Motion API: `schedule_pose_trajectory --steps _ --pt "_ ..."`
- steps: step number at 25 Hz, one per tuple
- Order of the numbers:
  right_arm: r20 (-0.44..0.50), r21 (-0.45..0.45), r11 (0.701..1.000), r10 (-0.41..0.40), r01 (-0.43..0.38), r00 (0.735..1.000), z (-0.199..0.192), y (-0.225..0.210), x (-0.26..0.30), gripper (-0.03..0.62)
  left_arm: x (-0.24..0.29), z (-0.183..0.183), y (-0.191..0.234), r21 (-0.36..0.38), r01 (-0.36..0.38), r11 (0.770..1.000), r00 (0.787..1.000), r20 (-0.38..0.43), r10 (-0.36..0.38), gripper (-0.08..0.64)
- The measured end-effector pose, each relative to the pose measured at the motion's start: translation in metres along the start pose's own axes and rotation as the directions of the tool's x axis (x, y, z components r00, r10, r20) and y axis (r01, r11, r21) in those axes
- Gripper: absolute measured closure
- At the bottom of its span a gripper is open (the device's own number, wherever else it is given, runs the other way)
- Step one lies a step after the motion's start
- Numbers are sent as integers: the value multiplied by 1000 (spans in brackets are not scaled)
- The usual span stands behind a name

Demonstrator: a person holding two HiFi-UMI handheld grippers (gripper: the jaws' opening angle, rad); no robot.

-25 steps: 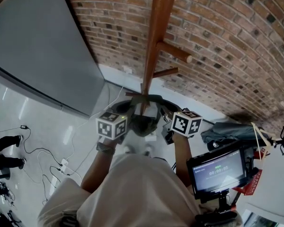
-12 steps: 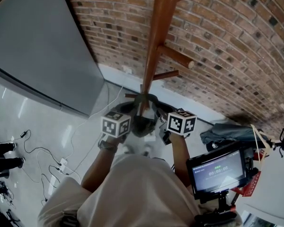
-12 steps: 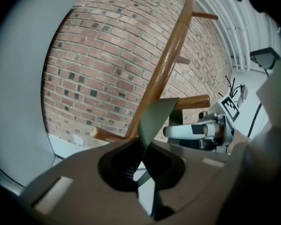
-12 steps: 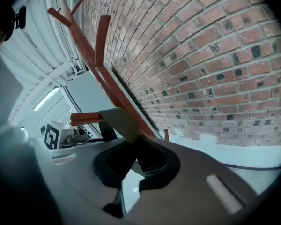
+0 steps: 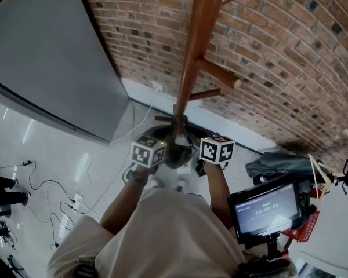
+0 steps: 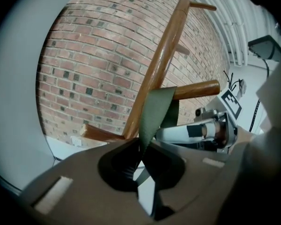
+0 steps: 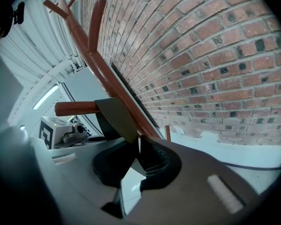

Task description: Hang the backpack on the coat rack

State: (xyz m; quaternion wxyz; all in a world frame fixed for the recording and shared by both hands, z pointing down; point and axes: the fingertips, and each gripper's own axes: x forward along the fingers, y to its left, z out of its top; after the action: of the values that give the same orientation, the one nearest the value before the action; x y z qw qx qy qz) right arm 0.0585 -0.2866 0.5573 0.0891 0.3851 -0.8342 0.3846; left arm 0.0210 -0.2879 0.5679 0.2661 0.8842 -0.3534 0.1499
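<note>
A wooden coat rack (image 5: 191, 57) stands against the brick wall, with pegs (image 5: 217, 74) sticking out to the right. The dark backpack (image 5: 177, 150) hangs low at the pole between my two grippers. In the left gripper view its olive strap (image 6: 157, 111) is draped over a peg (image 6: 196, 89), and my left gripper (image 6: 139, 156) is shut on it. The right gripper view shows the same strap (image 7: 114, 116) over the peg (image 7: 77, 108), with my right gripper (image 7: 136, 158) shut on it. In the head view the left gripper (image 5: 152, 149) and the right gripper (image 5: 211, 149) flank the pole's foot.
A grey panel (image 5: 40, 57) leans at the left, beside the brick wall (image 5: 290, 68). Cables (image 5: 52, 196) trail over the white floor, near someone's shoes (image 5: 6, 190). A monitor on a stand (image 5: 265, 208) and a grey bundle (image 5: 278, 162) sit at the right.
Both grippers have drawn closer together and nearer the pole, still holding the strap. The backpack between them shows less than before.
</note>
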Motion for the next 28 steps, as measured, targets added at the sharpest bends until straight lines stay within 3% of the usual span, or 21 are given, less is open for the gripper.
schedule_pose_trajectory --steps 5,9,28 --pt "-7 -36 998 -45 45 999 -2 1 7 555 10 -4 -8 41 32 999 999 -26 -31 545" --pt "-14 -63 996 -69 68 998 -1 2 9 561 14 -4 -6 80 15 997 999 -30 -13 541" --pt "48 -54 997 -44 46 998 9 13 -23 506 -14 -6 -6 65 14 998 1000 21 -16 486"
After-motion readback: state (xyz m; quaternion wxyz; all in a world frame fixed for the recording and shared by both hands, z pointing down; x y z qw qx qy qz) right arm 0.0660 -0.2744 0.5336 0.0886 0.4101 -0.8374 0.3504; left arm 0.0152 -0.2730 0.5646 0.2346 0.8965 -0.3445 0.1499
